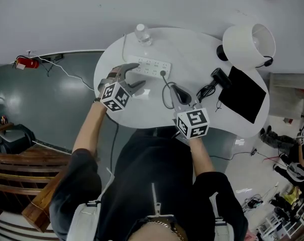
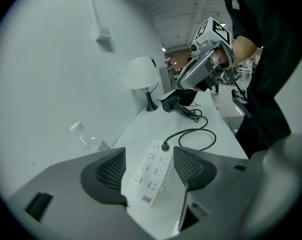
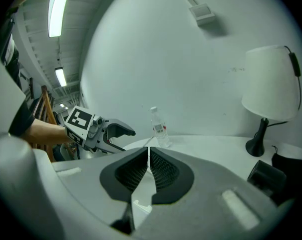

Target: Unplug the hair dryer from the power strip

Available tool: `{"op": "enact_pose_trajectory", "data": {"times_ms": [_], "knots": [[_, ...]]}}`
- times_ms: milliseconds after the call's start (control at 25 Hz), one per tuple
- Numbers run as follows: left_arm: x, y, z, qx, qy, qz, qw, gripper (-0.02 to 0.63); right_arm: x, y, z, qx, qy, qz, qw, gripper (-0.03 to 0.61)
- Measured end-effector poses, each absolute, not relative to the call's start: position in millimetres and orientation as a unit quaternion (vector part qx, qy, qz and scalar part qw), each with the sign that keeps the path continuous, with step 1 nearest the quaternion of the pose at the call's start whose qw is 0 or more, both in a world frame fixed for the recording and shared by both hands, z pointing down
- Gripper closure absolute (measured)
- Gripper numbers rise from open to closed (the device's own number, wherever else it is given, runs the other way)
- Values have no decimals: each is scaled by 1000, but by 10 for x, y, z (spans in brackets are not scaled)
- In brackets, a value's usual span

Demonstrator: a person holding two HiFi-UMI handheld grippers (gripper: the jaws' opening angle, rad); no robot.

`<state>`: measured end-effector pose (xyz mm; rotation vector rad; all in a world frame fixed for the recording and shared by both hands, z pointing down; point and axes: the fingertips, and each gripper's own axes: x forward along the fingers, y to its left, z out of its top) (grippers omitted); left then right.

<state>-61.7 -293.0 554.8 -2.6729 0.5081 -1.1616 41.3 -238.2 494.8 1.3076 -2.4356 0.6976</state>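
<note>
Notably, left gripper view caught the plug [image 2: 164, 146], which right gripper view missed; power strip [image 2: 151, 180] sat 12 o'clock between open jaws of left gripper [image 2: 150, 156]; right gripper [image 3: 149, 160] was closed, empty.

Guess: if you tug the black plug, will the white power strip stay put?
Probably it slides or lifts: the power strip looks like light plastic lying loose on the smooth white table. It seems stiff, so it should move as one piece. The black plug sits near one end, so that end would likely rise first.
</note>
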Motion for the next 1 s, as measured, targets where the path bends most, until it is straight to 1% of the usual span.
{"op": "enact_pose_trajectory", "data": {"times_ms": [160,520,1000], "knots": [[-608,-3009,5590,-895,149,-408,104,313,413,-2405,4965,453,-844,244,148,572],[-550,-3148,5745,-887,100,-434,122,298,439,-2492,4993,457,-840,251,151,572],[-408,-3288,5999,-883,35,-452,122,293,462,-2580,5102,466,-830,263,159,572]]}}
